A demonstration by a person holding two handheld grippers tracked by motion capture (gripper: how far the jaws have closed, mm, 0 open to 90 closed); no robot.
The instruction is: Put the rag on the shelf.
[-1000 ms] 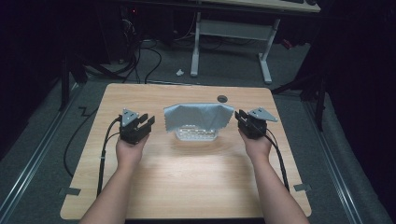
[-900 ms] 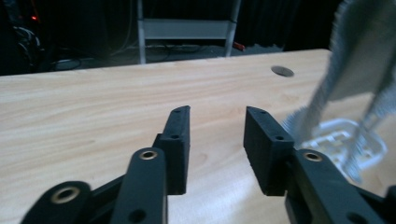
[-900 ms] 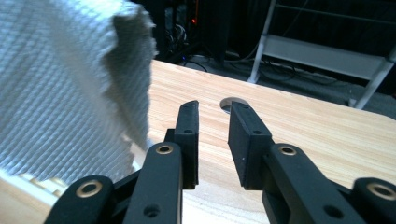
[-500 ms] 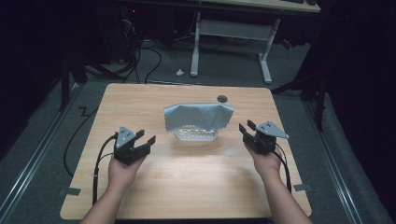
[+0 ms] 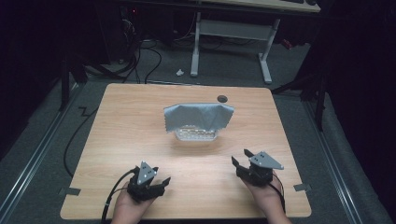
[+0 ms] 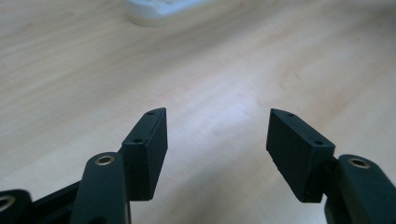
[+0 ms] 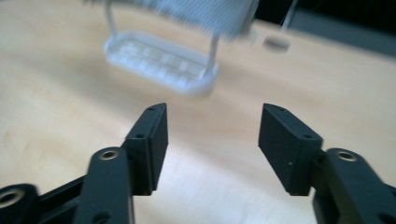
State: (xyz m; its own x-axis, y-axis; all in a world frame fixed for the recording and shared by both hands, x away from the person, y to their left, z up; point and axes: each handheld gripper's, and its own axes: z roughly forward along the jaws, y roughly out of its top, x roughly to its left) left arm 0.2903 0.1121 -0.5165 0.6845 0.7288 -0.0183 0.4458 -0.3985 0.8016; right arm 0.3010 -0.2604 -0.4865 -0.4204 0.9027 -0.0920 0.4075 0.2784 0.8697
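A grey cloth [image 5: 198, 116] hangs draped over a small white rack [image 5: 196, 135] at the middle of the wooden table [image 5: 130, 121]. My left gripper [image 5: 161, 175] rests near the table's front edge at the left, well short of the rack. Its jaws have just been opening and stand open with nothing between them [image 6: 217, 121]. My right gripper [image 5: 240, 156] is at the front right, also apart from the cloth. Its jaws have just been opening too and hold nothing [image 7: 212, 116]. The rack's base [image 7: 163, 60] and the cloth's lower edge [image 7: 201, 11] lie ahead of it, blurred.
A small dark round disc [image 5: 222, 98] sits on the table behind the cloth. Black cables [image 5: 140, 56] and the white legs of a desk [image 5: 196, 42] stand on the floor beyond the far edge. Bare wood spans the gap between the rack and my grippers.
Both hands have drawn back from the cloth's two sides toward the front edge of the table. Both pairs of jaws have opened wider.
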